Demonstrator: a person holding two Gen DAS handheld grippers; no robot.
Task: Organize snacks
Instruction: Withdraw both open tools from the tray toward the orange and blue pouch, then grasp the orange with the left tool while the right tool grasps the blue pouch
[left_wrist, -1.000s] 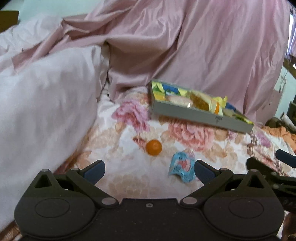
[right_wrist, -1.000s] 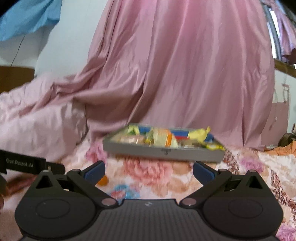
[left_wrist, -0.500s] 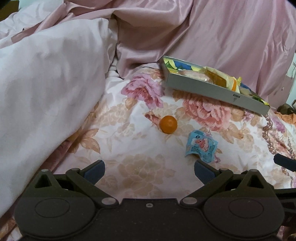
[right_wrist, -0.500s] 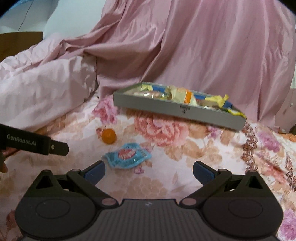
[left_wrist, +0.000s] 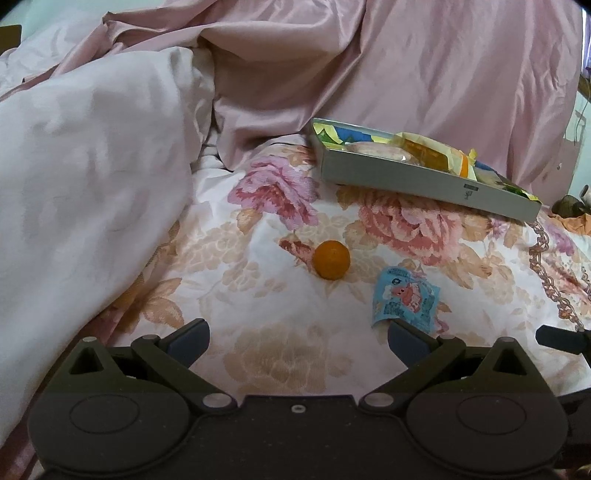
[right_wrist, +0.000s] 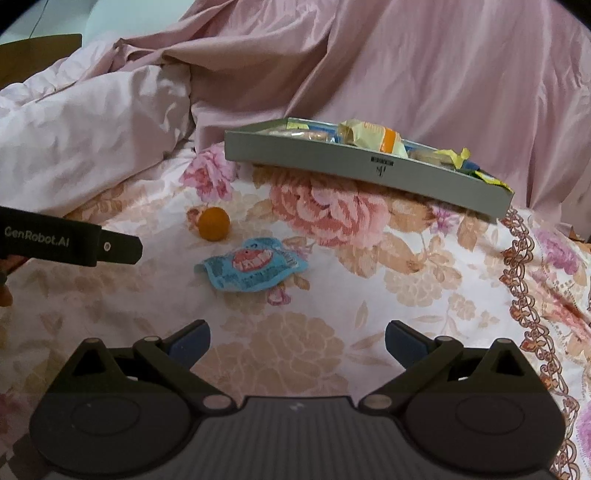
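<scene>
Centre frame of my left wrist view, the orange ball lies ahead of the left gripper, jaws spread wide, nothing held. Blue snack packet, crumpled, touches the right fingertip. Right gripper equally wide; grey snack tray upper right, filled with wrappers.

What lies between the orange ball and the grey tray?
Only bare floral bedsheet. In both wrist views the stretch from the orange ball to the grey tray holds no snack; the blue packet lies on the ball's near side.
</scene>
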